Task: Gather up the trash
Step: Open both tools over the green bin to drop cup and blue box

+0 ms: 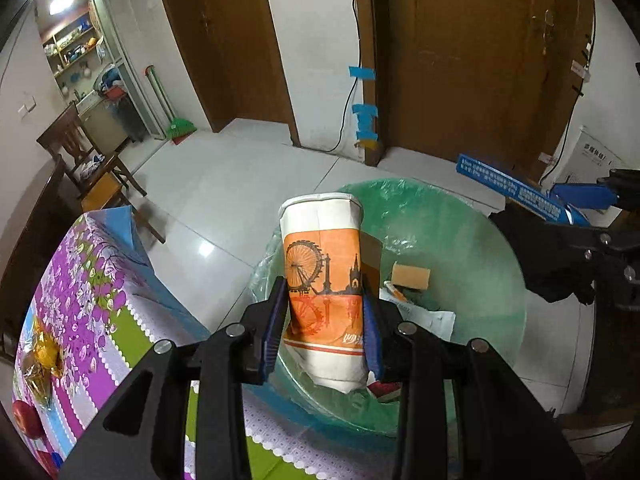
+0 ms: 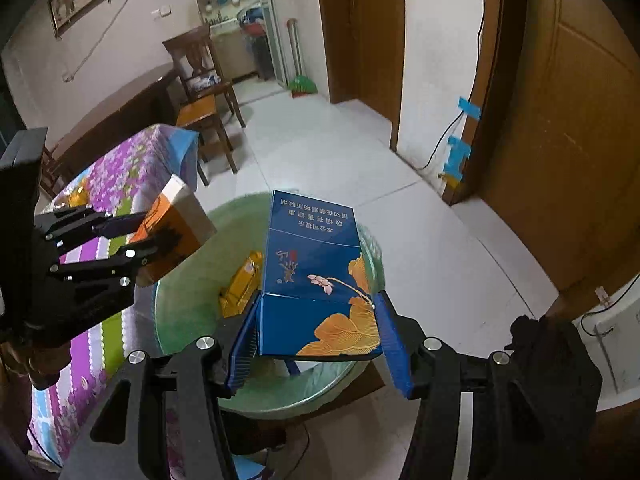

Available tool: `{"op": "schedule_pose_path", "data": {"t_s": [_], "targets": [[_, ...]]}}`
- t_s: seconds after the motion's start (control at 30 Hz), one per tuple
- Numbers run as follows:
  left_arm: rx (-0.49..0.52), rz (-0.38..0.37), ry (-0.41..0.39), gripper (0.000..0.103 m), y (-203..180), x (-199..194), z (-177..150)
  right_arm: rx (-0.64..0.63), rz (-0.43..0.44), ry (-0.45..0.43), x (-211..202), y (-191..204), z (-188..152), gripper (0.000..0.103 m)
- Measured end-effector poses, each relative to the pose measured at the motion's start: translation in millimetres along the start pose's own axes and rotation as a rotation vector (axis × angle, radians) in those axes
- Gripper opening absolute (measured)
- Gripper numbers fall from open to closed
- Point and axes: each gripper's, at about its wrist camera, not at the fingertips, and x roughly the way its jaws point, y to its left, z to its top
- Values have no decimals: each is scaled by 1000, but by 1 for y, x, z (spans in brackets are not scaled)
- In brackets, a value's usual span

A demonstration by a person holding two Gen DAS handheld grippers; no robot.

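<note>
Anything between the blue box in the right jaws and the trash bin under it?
Nothing solid. In the right wrist view the blue box hangs over the open mouth of the green-lined bin; only air separates it from the gold wrapper lying inside.

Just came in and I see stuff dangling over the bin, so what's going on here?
A person is clearing trash with a pair of handheld tongs in each hand. The left tongs are clamped on a flattened paper cup with an orange skyline print, and the right tongs grip a blue cigarette box. Both items are held above the green-lined trash bin, which already holds some scraps. Beside it, a candy wrapper is on the floral tablecloth.
</note>
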Motion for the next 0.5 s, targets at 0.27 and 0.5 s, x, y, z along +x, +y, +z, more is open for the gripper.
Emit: {"op": "schedule_pose_path", "data": {"t_s": [0.27, 0.5], "targets": [[10, 18, 2, 33, -1, 2, 2, 13, 15, 33, 23, 10, -2, 57], [-32, 45, 13, 70, 8, 6, 0, 20, 32, 63, 44, 21, 2, 75]]}}
